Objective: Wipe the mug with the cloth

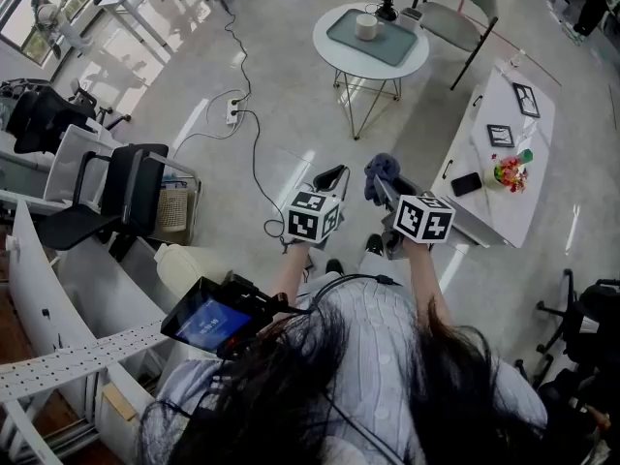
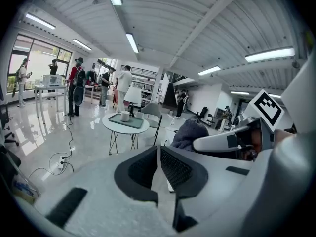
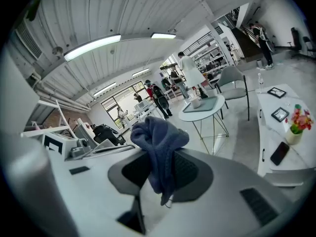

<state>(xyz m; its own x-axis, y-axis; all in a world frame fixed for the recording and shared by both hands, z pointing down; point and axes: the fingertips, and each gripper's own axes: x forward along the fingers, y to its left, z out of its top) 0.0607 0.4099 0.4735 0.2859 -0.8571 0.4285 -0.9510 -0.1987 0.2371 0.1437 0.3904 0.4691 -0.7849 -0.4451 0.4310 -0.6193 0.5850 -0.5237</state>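
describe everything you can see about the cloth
The cloth is dark blue-grey, soft and fleecy-looking, bunched into a loose wad rather than folded. The right gripper is shut on it: the bulk puffs up above the jaws and a narrow tail hangs down between them. It is held in the air over the pale floor, well apart from the mug on the round table. Only the jaw pads touch it.

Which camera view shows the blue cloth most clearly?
The right gripper view: the cloth fills the centre, pinched between the jaws. The head view shows it only as a small bunch; the left gripper view shows only its top part.
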